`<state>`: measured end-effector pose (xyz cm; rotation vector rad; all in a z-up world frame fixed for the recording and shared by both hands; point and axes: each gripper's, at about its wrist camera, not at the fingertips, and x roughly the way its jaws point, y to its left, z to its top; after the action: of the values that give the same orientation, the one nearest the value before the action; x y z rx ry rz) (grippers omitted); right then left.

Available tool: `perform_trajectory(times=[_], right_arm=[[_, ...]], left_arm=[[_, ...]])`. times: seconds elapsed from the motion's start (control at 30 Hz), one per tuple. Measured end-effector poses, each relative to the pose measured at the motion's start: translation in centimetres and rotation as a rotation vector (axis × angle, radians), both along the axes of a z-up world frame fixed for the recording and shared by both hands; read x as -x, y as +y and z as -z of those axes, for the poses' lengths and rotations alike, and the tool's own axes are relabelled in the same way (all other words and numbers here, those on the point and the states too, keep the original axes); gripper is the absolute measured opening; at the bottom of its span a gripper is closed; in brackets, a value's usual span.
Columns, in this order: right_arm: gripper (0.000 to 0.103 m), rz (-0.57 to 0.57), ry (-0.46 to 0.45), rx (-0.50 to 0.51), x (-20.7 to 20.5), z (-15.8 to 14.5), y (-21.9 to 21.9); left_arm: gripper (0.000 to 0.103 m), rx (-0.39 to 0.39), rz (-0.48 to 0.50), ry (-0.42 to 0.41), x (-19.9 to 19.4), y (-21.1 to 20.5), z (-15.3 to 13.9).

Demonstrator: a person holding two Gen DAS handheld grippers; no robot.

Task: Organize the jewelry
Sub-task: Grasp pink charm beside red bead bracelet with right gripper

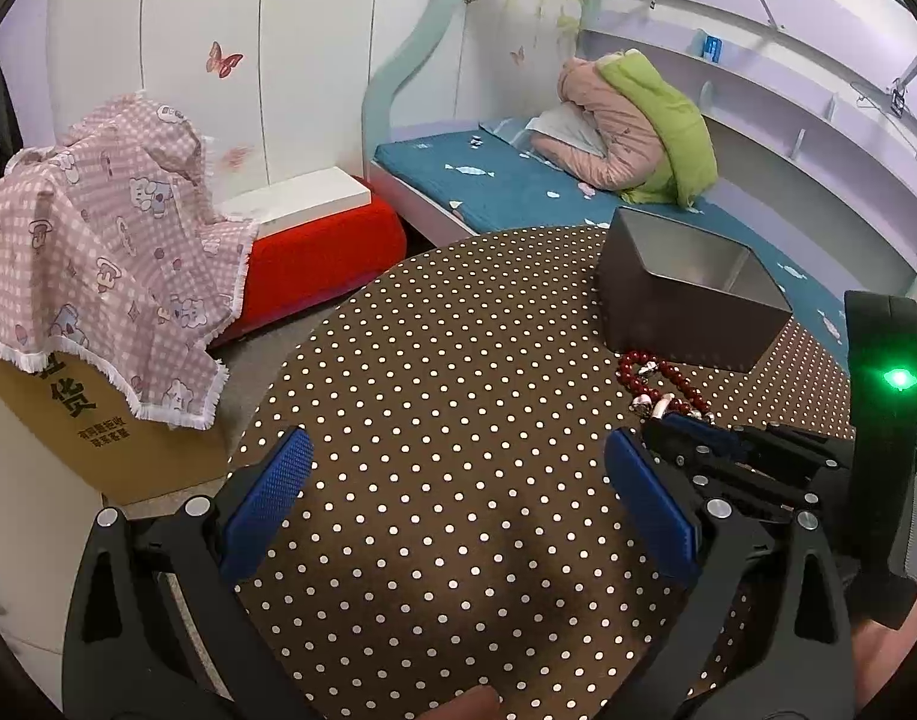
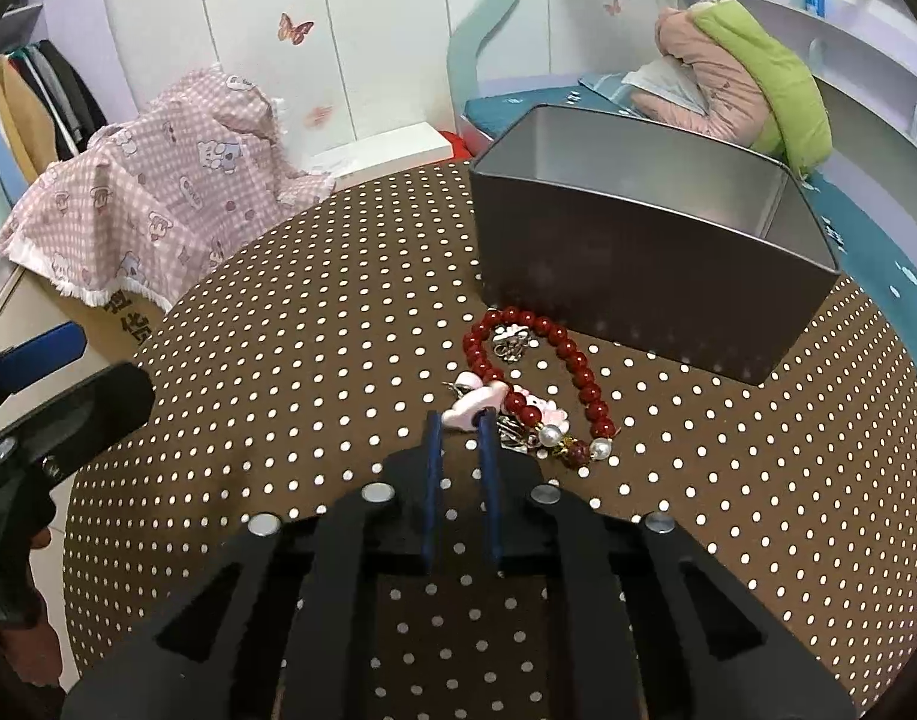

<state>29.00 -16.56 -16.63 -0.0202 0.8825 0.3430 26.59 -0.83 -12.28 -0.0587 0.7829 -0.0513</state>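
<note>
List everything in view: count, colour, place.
tin: one, grey metal, open, far side of table
bracelet: one, red beads, beside tin's near wall
pink charm: one, pale pink, near end of bracelet, between right pads
table: one, brown cloth with white dots
checked cloth: one, pink, draped over cardboard box, left
red seat: one, left of bed
bed: one, teal mattress, behind table
jacket: one, pink and green, on bed
left hand-held gripper: black, blue pads, open over table
right hand-held gripper: black, blue pads, shut on pink charm
</note>
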Motion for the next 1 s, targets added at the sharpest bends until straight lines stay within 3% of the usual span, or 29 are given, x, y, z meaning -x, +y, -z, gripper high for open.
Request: perform_trajectory(times=[0.13, 0.27, 0.3, 0.37, 0.43, 0.7, 1.0], right_arm=[[0.028, 0.026, -0.015, 0.002, 0.0, -0.2, 0.0], [0.029, 0.033, -0.009, 0.020, -0.4, 0.0, 0.1], [0.028, 0.023, -0.007, 0.016, -0.5, 0.0, 0.0], [0.009, 0.001, -0.002, 0.002, -0.5, 0.1, -0.4], [0.005, -0.009, -0.006, -0.014, -0.2, -0.1, -1.0], [0.004, -0.015, -0.003, -0.111, 1.4, -0.9, -4.0], [0.004, 0.015, -0.030, -0.234, 3.4, -3.8, -8.4]], left_arm=[[0.098, -0.001, 0.000, 0.001, -0.1, 0.0, 0.1], [0.098, 0.001, 0.003, 0.004, -0.2, -0.2, 0.3], [0.098, 0.000, 0.005, 0.005, -0.2, -0.2, 0.4], [0.098, -0.001, 0.010, 0.004, -0.2, -0.4, 0.4], [0.098, -0.002, 0.014, 0.006, -0.4, -0.6, 0.5], [0.098, -0.004, 0.046, 0.006, -1.2, -2.0, 0.5], [0.098, -0.016, 0.112, 0.013, -2.7, -4.8, 1.1]])
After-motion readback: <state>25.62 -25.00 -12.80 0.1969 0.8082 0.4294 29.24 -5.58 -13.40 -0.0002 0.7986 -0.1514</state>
